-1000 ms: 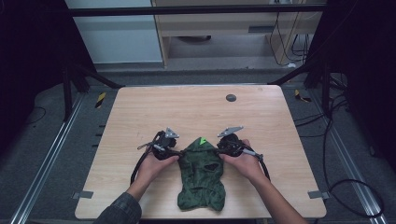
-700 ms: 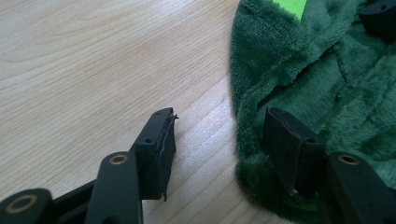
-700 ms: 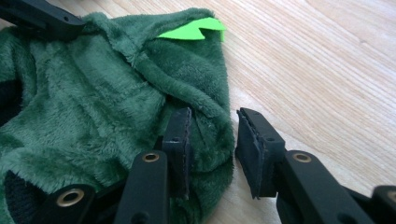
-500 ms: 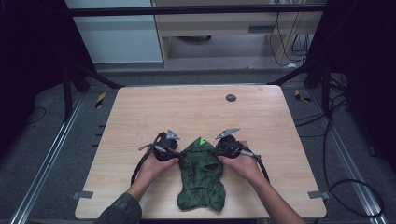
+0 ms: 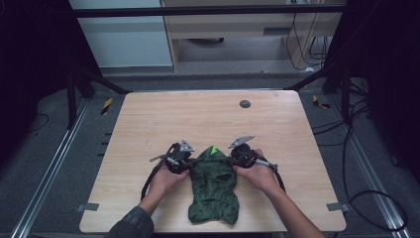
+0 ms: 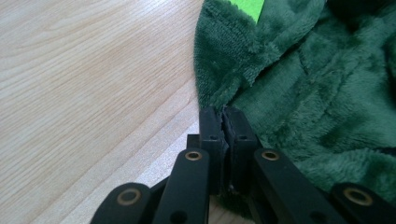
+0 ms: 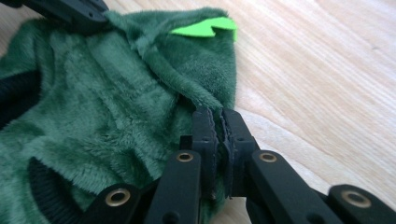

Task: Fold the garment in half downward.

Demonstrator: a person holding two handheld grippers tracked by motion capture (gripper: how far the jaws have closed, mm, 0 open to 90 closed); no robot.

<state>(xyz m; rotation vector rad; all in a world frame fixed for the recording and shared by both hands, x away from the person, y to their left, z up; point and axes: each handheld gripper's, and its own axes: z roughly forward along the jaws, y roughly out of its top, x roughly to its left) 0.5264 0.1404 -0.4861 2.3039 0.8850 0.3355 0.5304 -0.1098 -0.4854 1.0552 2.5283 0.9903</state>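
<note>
Both grippers pinching the green garment's upper edges.

Left gripper [image 6: 223,122] and right gripper [image 7: 218,122] just clamped onto green fleece garment [image 5: 214,191], lying at table [image 5: 148,124] six o'clock. Best lifted evenly, keeping both pinches firm, neon tag [image 5: 214,149] at twelve o'clock.

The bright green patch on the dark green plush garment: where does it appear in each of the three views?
High view: bright green patch at the garment's far end, between the two tongs.
Left gripper view: patch at top edge, right of centre.
Right gripper view: patch near top, centre.
Shared landmark: the plush green garment on the wooden table.
</note>
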